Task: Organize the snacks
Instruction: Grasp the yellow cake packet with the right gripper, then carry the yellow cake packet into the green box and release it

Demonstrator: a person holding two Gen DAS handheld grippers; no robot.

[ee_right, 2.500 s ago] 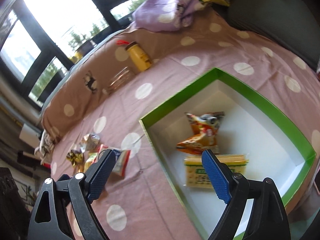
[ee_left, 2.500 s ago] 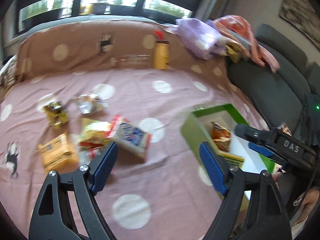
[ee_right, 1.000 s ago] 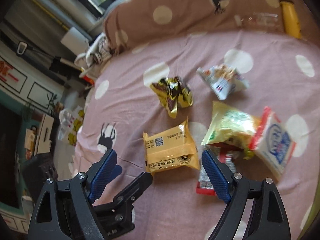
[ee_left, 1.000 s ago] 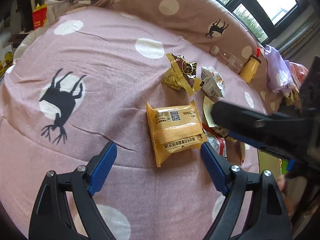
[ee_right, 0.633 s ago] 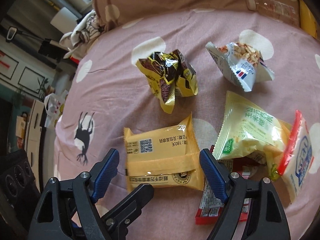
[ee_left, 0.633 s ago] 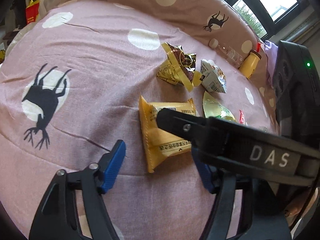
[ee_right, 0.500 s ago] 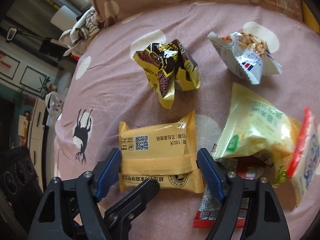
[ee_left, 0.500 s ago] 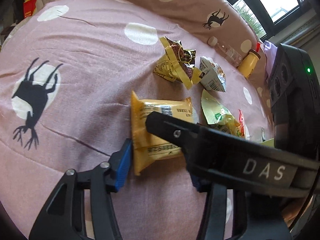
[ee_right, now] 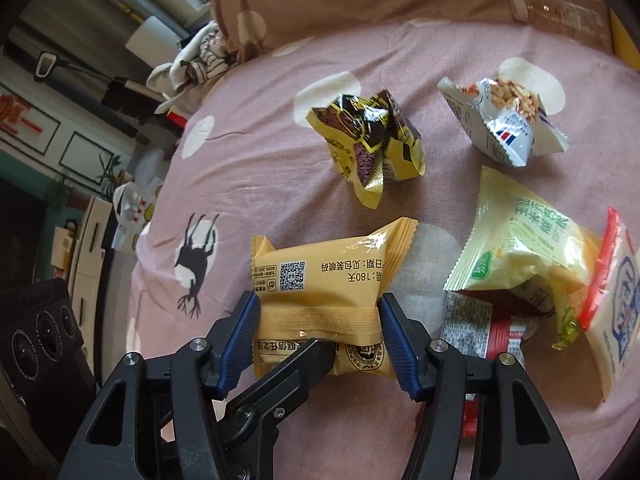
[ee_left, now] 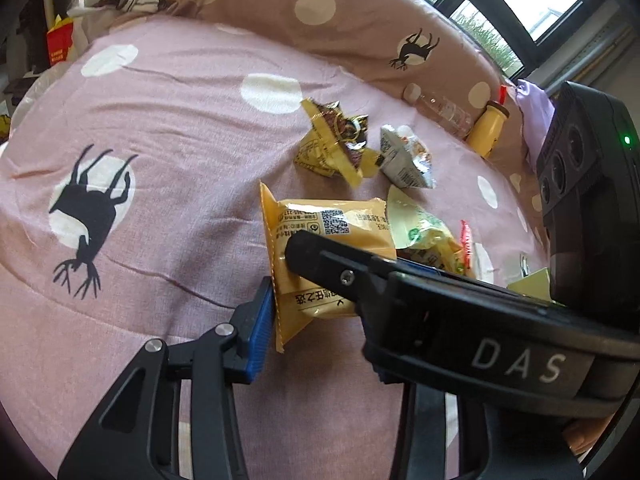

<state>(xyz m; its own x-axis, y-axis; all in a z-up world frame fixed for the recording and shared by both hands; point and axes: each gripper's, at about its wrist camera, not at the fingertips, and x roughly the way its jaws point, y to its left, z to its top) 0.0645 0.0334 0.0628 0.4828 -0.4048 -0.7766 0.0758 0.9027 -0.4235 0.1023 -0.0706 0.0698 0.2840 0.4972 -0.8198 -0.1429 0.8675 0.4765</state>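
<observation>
An orange snack packet (ee_right: 320,288) lies on the pink dotted cloth (ee_right: 256,160). My right gripper (ee_right: 320,334) is shut on it, both blue pads pressing its sides. In the left wrist view the same packet (ee_left: 320,240) is touched by my left gripper's (ee_left: 320,320) left blue pad (ee_left: 260,332); its right finger is hidden behind the right gripper's black body, which crosses that view. A black-and-gold packet (ee_right: 368,136), a white nut packet (ee_right: 504,120), a pale green packet (ee_right: 520,248) and a red-edged white packet (ee_right: 616,292) lie nearby.
A yellow bottle (ee_left: 490,128) and a clear bottle (ee_left: 440,108) lie at the far edge against the brown cushion (ee_left: 320,20). A corner of the green box (ee_left: 534,284) shows at right. A red packet (ee_right: 488,332) lies under the pale green one.
Both grippers came from the green box to the snack pile. The jaws of both have narrowed around the orange packet; the right gripper now squeezes it.
</observation>
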